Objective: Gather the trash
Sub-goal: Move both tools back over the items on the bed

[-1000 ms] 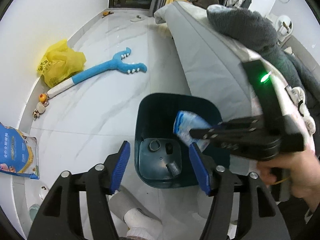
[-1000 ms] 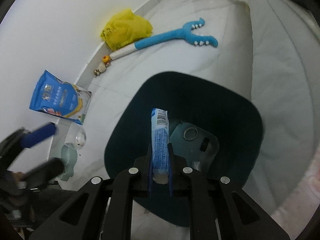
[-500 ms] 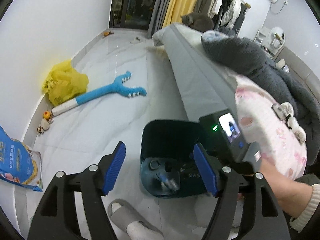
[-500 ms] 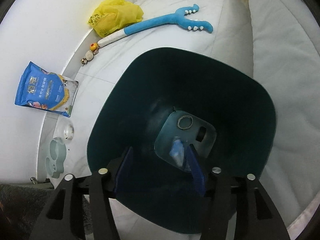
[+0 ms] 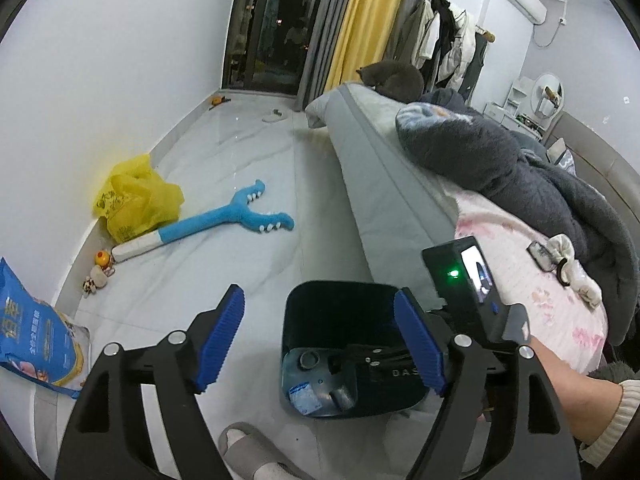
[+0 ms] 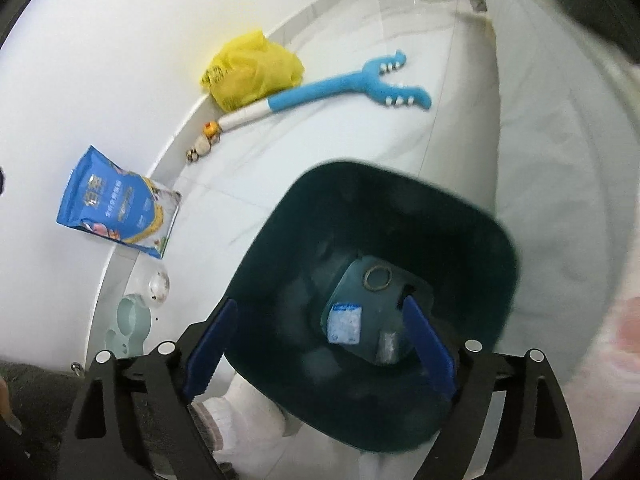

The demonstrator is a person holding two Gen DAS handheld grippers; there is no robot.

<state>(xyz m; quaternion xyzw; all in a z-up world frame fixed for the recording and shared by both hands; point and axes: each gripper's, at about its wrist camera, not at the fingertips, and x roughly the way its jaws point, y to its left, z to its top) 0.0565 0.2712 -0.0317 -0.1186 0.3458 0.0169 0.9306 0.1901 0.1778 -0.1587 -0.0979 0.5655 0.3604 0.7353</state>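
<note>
Fingers (image 6: 428, 328) of our right gripper (image 6: 320, 336) have just been opening and stand wide with nothing between them, above the dark bin (image 6: 496, 240). Our left gripper (image 5: 320, 340) has also been opening, empty. The blue-white wrapper (image 6: 345, 324) lies on the bin's bottom; the bin stands beside the bed (image 5: 384, 168).

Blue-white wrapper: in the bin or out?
In. The wrapper lies loose on the floor of the dark teal bin, clear of the open right gripper.

Both views downward, seemingly over bin (image 6: 496, 248)
</note>
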